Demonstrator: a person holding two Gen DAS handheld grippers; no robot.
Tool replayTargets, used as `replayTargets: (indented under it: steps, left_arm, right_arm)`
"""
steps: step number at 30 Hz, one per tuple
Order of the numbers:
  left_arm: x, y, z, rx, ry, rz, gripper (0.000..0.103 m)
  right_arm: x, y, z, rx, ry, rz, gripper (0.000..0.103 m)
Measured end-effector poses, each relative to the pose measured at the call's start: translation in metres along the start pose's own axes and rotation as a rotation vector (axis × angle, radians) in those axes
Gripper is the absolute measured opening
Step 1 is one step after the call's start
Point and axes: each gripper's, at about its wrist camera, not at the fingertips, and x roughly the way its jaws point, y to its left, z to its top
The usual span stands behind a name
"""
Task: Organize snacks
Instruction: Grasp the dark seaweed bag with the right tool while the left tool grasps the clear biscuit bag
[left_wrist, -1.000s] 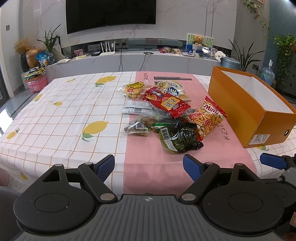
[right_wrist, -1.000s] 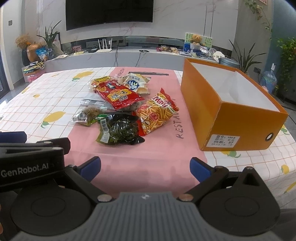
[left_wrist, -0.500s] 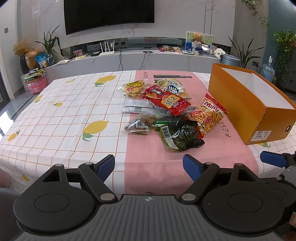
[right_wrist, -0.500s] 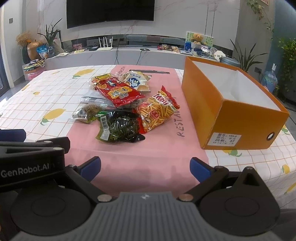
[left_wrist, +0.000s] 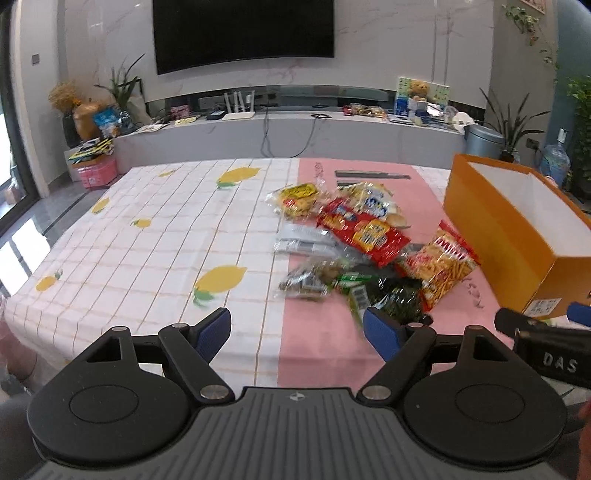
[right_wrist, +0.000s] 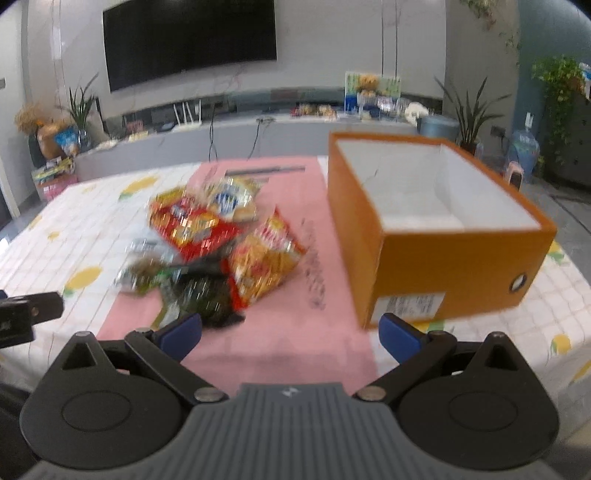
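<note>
Your left claw (left_wrist: 297, 330) hangs with its blue fingertips (left_wrist: 213, 332) spread wide and nothing between them. Your right claw (right_wrist: 290, 334) is spread just as wide and empty, its view blurred.

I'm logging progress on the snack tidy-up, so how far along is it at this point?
Nothing looks done: the orange box shows only its bare white inside. Nothing is in hand either; the left gripper and right gripper are both open and hold nothing, short of the pile. Everything is left: the red packet, the stick-snack bag, the dark green packet and the others all lie on the pink runner.
</note>
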Motion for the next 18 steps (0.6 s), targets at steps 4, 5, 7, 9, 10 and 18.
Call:
replayTargets:
  steps: [4, 5, 7, 9, 10, 18]
  left_arm:
    - [0.000, 0.002, 0.024, -0.001, 0.007, -0.039, 0.095]
    - [0.000, 0.003, 0.030, -0.008, 0.005, -0.045, 0.095]
    - [0.005, 0.003, 0.039, 0.003, 0.008, -0.067, 0.095]
    - [0.014, 0.002, 0.047, 0.009, 0.024, -0.090, 0.095]
    - [0.022, 0.002, 0.051, 0.001, 0.041, -0.099, 0.095]
    - [0.074, -0.008, 0.060, 0.073, 0.110, -0.100, 0.086]
  right_arm:
    - [0.011, -0.007, 0.013, 0.019, -0.047, 0.056, 0.087]
    - [0.014, -0.008, 0.016, 0.025, -0.051, 0.077, 0.084]
    - [0.022, -0.007, 0.021, 0.036, -0.054, 0.107, 0.080]
    - [0.029, -0.004, 0.025, 0.025, -0.063, 0.129, 0.078]
    - [0.032, -0.002, 0.026, 0.013, -0.069, 0.133, 0.078]
    - [0.062, 0.032, 0.023, -0.153, -0.049, 0.228, 0.075]
